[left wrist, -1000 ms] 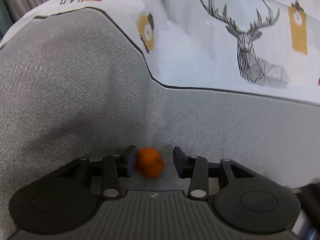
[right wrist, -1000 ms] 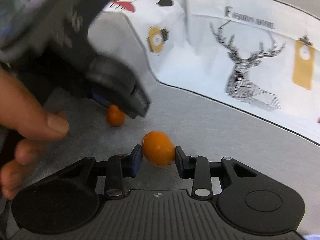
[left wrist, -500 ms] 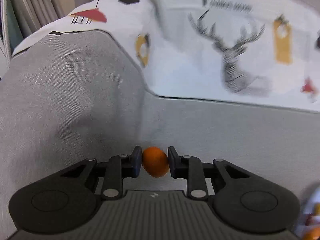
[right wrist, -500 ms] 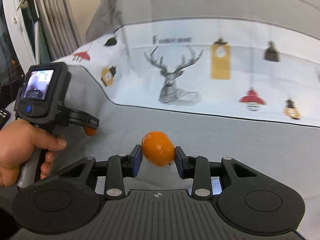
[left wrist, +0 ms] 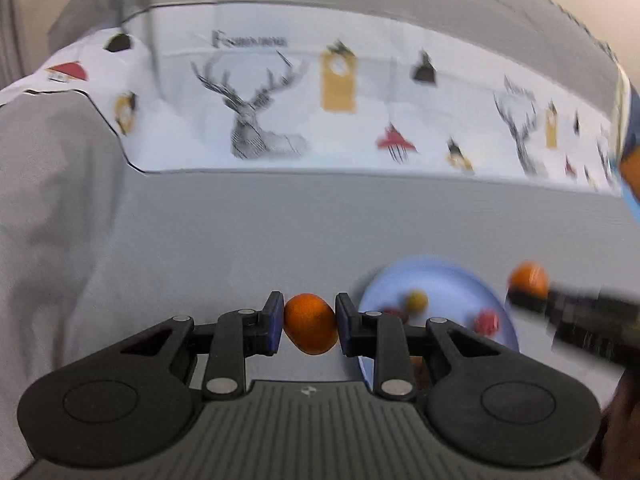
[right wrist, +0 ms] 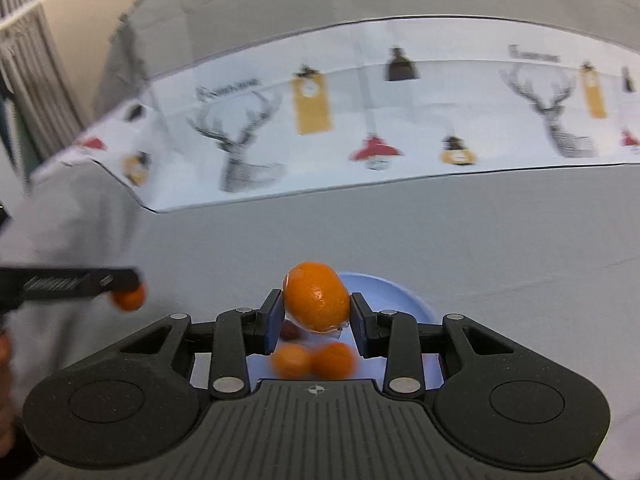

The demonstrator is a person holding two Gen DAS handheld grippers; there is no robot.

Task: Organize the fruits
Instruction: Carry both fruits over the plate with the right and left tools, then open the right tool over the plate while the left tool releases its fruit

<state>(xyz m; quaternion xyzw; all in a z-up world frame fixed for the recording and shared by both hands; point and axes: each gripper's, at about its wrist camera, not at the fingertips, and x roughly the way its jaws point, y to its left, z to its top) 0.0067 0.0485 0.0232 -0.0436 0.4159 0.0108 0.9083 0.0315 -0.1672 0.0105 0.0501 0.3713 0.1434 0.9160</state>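
My left gripper (left wrist: 310, 323) is shut on a small orange kumquat (left wrist: 310, 323), held above the grey sofa seat just left of a light blue plate (left wrist: 448, 280). On that plate lie a yellow fruit (left wrist: 417, 301) and a red fruit (left wrist: 487, 322). My right gripper (right wrist: 314, 312) is shut on a larger orange (right wrist: 316, 300), hanging over the blue plate (right wrist: 394, 294), where two more orange fruits (right wrist: 314, 360) lie beneath the jaws. In the right wrist view the left gripper (right wrist: 80, 282) shows at the left edge with its kumquat (right wrist: 129, 298).
A white cloth (left wrist: 360, 112) printed with deer and lamps covers the sofa back. A grey armrest cushion (left wrist: 52, 184) rises on the left. Curtains (right wrist: 28, 80) hang at the far left. The right gripper (left wrist: 576, 316) with its orange (left wrist: 528, 275) crosses the right of the left wrist view.
The left jaws closed on the kumquat and lifted it off the seat. Both grippers swung right, away from the armrest, and the blue plate came into view under them.
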